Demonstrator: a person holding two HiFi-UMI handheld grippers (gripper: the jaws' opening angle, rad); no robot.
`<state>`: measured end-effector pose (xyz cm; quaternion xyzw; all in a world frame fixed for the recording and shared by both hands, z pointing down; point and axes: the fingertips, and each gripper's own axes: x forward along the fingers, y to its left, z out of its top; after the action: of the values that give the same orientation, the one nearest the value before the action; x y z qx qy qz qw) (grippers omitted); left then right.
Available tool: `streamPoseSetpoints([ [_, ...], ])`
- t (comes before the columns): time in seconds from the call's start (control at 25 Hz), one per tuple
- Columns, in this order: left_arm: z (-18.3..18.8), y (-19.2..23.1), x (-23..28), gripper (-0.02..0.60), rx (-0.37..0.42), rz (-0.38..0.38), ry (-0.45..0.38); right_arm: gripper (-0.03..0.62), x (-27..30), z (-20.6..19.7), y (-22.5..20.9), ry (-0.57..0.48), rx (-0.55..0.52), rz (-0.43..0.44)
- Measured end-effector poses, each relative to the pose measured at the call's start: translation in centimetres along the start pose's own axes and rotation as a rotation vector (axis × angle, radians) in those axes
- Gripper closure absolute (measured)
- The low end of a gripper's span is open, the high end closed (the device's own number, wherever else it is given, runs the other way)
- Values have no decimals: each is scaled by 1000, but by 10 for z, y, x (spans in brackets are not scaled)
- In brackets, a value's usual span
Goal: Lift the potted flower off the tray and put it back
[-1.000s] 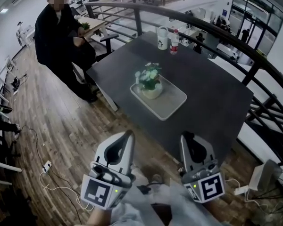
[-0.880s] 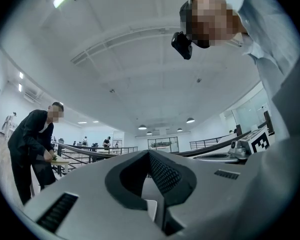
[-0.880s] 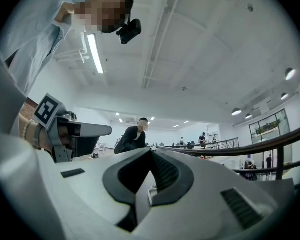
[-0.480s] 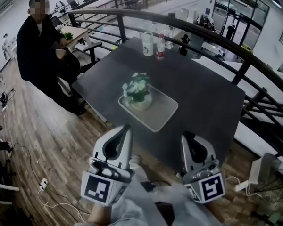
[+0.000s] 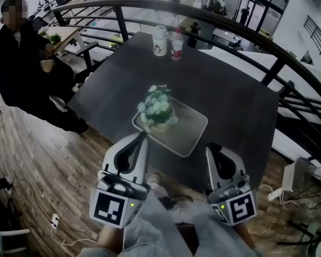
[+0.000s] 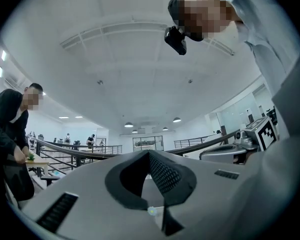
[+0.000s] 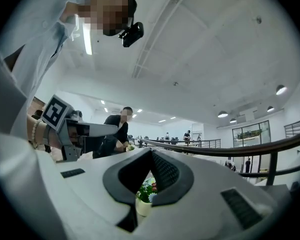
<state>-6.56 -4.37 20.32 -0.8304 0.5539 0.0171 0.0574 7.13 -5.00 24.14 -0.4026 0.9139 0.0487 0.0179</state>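
The potted flower (image 5: 158, 110), white blooms in a pale pot, stands at the left end of a light rectangular tray (image 5: 195, 134) on the dark grey table (image 5: 230, 95). Both grippers are held level short of the table's near edge, pointing at it. My left gripper (image 5: 143, 135) is shut and empty, its tip just short of the tray's near corner. My right gripper (image 5: 209, 146) is shut and empty too, to the right of the tray. In the right gripper view the potted flower (image 7: 146, 191) shows through the gap below the closed jaws. The left gripper (image 6: 149, 153) view shows only its closed jaws and the ceiling.
A white jug (image 5: 160, 40) and a bottle (image 5: 176, 43) stand at the table's far edge. A dark curved railing (image 5: 203, 16) runs behind and to the right. A person in black (image 5: 21, 74) sits at the left. Cables (image 5: 53, 218) lie on the wooden floor.
Both grippers have moved forward toward the table's near edge, so the tray and flower now sit closer to their tips. Both stayed shut.
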Motion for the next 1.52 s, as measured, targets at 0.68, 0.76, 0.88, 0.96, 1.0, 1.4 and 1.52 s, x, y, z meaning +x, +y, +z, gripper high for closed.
streamPoseSetpoints([
  [0.68,-39,95,50,580,-67,-242,35,592,104,-35,17,104,-16,-151],
  [0.76,-44,96,56,580,-83,-260,44,581,106,-45,17,136,-18,-151],
  [0.88,-50,97,63,580,-108,-275,51,546,109,-62,18,181,-4,-143],
  [0.96,-54,96,66,580,-116,-282,55,522,108,-75,18,210,8,-140],
  [1.0,-55,96,67,580,-119,-284,58,513,108,-81,17,225,11,-136],
  [1.4,-73,102,71,580,-132,-231,105,431,120,-148,14,367,-6,-15],
  [1.52,-77,103,72,580,-143,-207,114,411,123,-167,12,398,-1,13],
])
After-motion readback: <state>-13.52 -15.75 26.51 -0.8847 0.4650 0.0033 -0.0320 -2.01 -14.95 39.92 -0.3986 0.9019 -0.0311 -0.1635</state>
